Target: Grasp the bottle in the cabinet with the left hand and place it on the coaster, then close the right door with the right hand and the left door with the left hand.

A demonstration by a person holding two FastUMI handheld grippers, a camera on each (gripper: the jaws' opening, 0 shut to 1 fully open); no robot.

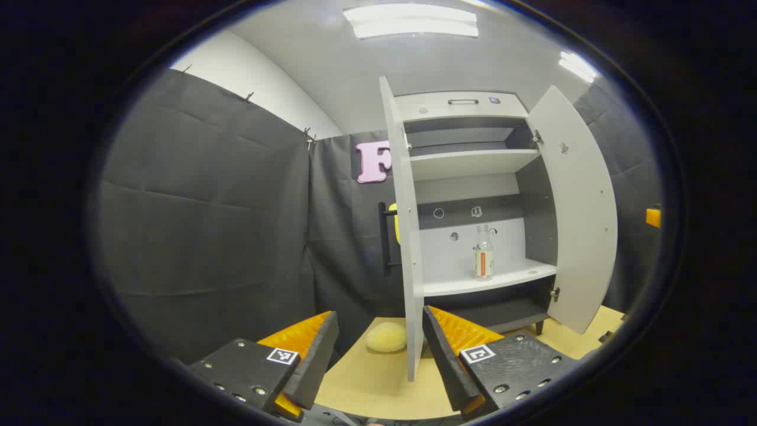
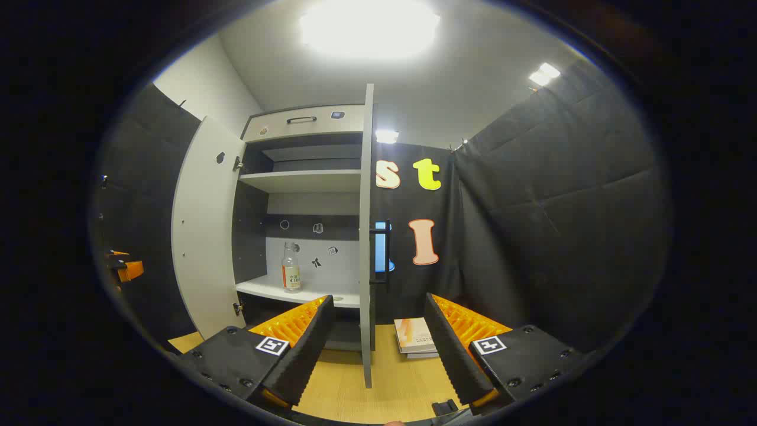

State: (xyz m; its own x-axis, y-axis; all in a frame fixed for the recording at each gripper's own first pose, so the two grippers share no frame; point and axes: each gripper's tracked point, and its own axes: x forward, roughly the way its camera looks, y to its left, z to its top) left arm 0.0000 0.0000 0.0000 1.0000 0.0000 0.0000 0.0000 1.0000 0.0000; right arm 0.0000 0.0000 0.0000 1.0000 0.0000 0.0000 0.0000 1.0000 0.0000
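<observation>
Setting was a staged recording booth, not a lived-in home. Black cloth walls [image 1: 207,207] hung pinned from clips along a white upper wall, enclosing the space on all sides; flat ceiling light panels [image 1: 411,22] sat overhead at 12 o'clock. A single grey cabinet [image 1: 473,183] stood on a light wooden tabletop [image 1: 378,378], both doors swung open, shelves nearly bare apart from one bottle [image 1: 483,253] at 2 o'clock in the left gripper view. Small marker stickers dotted the cabinet's back panel. Sparse props lay on the tabletop: a pale round pad [image 1: 386,338], and a stack of booklets [image 2: 416,337] at 6 o'clock in the right gripper view.
</observation>
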